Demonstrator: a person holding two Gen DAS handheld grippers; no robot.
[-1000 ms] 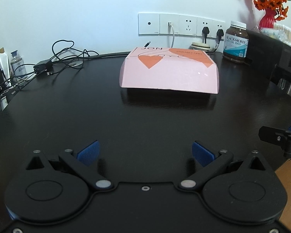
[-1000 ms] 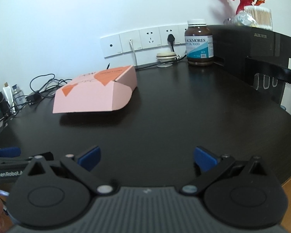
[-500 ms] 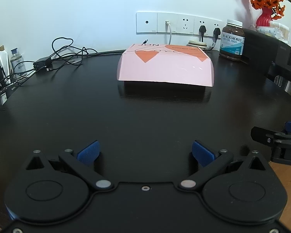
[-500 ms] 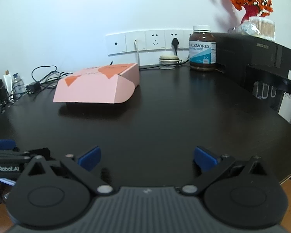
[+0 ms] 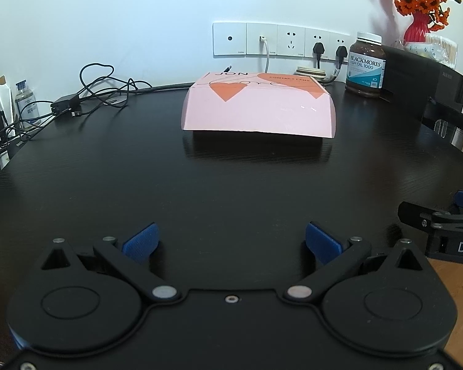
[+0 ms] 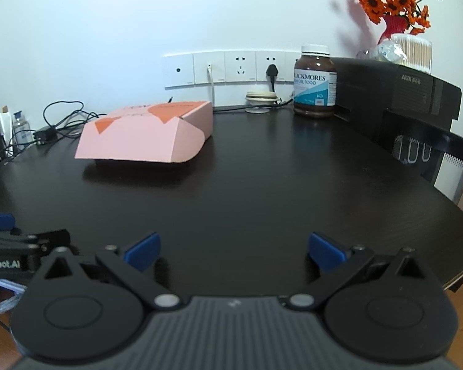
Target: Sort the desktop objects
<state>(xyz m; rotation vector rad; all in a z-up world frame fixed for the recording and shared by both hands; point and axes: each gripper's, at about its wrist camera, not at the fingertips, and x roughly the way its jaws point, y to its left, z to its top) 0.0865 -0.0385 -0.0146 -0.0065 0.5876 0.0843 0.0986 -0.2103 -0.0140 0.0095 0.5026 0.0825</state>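
A: Pink box with orange shapes on its lid lies closed near the back of your black desk, well ahead of both grippers.

B: What are your grippers doing?

A: Your left gripper hovers low over the near edge of the desk, its 2 blue-padded fingers spread wide with nothing between them. Your right gripper sits just beside it, also spread wide and empty.

B: What else is on the desk?

A: 1 brown supplement bottle with a white cap stands upright at the back right, near a row of wall sockets. It is well apart from the box. A black appliance sits to the right of the bottle, with a red vase of orange flowers on top. Tangled black cables lie at the back left, to the left of the box. 2 small bottles stand at the far left edge.
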